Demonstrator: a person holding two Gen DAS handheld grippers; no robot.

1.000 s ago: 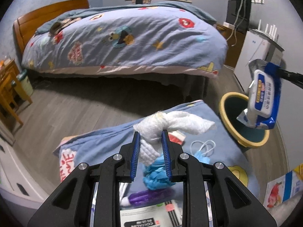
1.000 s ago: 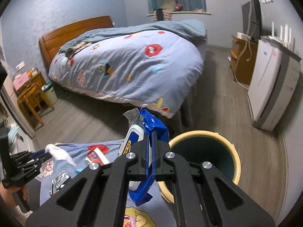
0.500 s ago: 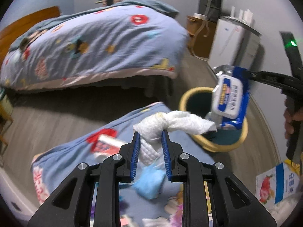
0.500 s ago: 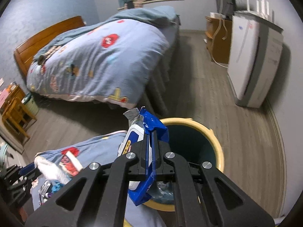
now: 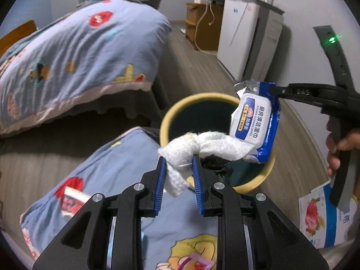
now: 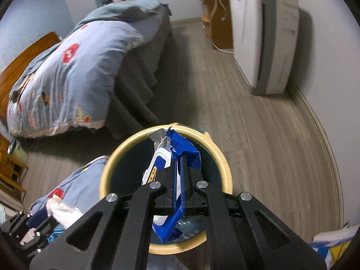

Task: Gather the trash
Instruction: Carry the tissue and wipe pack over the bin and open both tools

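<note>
Here the biggest thing is the bed (image 5: 74,51), its blue cartoon quilt filling the far left, with a white appliance (image 5: 249,42) standing against the far right wall. Nearer, a low surface under a matching blue cover (image 5: 117,171) carries leftover litter, and just beside its right edge stands the yellow-rimmed bin (image 6: 166,248), mouth open upward.

Both pieces of trash hang at that mouth. The right gripper (image 6: 178,168) is clamped tight on the wipes pack (image 6: 180,155); in its own view the pack dangles directly over the dark inside of the bin, its long axis pointing down and away into the opening. The left gripper (image 5: 179,159) pinches the white paper wad (image 5: 202,146) between its blue pads; the wad's long tail runs out to the right, its tip over the bin's near-left rim and in front of the pack. So the right hand looks better placed to let go first; the left probably needs to carry a little farther right.

The pack reads "KITCHEN CLEANING WIPES" with Chinese characters beside it. The right gripper's arm shows the letters "DAS". A strawberry-printed carton (image 5: 324,216) lies at the near right, its writing too small to read.
</note>
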